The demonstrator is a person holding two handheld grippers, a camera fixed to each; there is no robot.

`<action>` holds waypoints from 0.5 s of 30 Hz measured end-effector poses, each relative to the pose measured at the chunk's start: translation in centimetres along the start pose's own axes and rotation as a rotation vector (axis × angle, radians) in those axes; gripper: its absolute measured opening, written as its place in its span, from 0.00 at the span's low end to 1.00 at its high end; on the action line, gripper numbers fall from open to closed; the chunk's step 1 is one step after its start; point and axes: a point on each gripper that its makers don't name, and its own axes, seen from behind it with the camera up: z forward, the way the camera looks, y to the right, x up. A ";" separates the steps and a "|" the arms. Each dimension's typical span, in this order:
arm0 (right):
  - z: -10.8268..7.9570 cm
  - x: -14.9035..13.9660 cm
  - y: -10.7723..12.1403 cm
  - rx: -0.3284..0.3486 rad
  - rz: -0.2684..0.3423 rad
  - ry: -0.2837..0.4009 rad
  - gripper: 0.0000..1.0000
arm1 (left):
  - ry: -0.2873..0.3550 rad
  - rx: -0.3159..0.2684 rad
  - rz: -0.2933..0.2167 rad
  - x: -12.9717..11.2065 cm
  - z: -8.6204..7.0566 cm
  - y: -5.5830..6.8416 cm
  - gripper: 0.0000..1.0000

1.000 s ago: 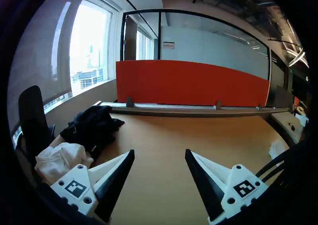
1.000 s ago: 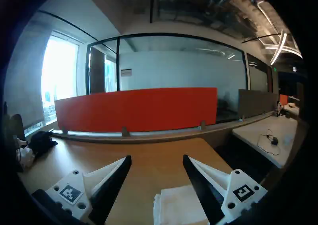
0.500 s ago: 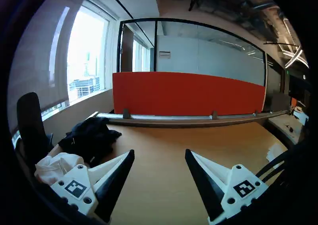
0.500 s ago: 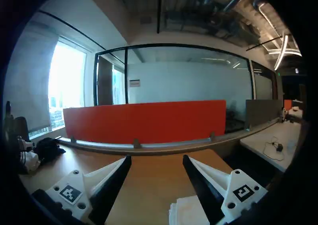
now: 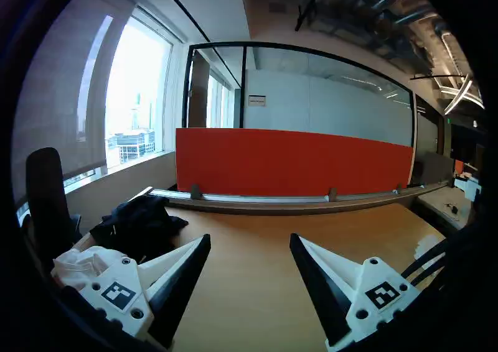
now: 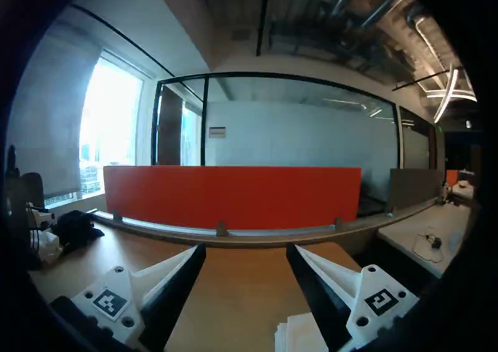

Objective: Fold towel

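The left tongs (image 5: 249, 236) and the right tongs (image 6: 244, 246) are hanging wide open over the wooden bench (image 6: 243, 290), gripping nothing, while the folded white towel (image 6: 305, 336), probably soft, light and limp, is lying just under the right ones, best pinched at a corner.

The counter (image 5: 249, 290) looked like smooth wood with a faint sheen. The towel (image 6: 299, 338) was white cloth; the dark heap (image 5: 138, 224) was matt cloth, the orange screen (image 5: 292, 162) matt.
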 end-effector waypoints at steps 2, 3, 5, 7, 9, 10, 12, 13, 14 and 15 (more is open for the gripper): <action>0.1 0.1 -0.3 0.000 -0.003 -0.002 1.00 | 0.005 -0.001 0.000 0.1 -0.1 0.0 0.94; 0.1 0.1 -0.4 -0.001 -0.002 -0.002 1.00 | 0.007 -0.001 -0.001 0.1 -0.1 0.0 0.94; 0.1 0.3 -0.7 -0.003 0.000 -0.003 1.00 | 0.011 -0.002 -0.005 0.1 -0.2 0.0 0.94; 0.1 0.5 -0.8 -0.006 0.001 -0.003 1.00 | 0.016 0.001 -0.010 0.1 -0.3 -0.1 0.94; 0.2 0.6 -1.0 -0.008 0.003 -0.002 1.00 | 0.020 0.003 -0.012 0.0 -0.3 -0.2 0.94; 0.2 0.6 -1.1 -0.009 0.003 -0.002 1.00 | 0.021 0.003 -0.012 0.0 -0.4 -0.2 0.94; 0.1 0.7 -1.3 -0.010 0.004 -0.001 1.00 | 0.023 0.004 -0.010 -0.1 -0.4 -0.2 0.94; 0.1 0.8 -1.4 -0.010 0.004 -0.001 1.00 | 0.024 0.003 -0.009 -0.1 -0.4 -0.2 0.94; 0.1 0.8 -1.5 -0.011 0.005 -0.002 1.00 | 0.025 0.003 -0.008 -0.1 -0.4 -0.2 0.94; 0.0 0.9 -1.7 -0.010 0.005 -0.002 1.00 | 0.027 0.004 -0.005 -0.1 -0.5 -0.3 0.94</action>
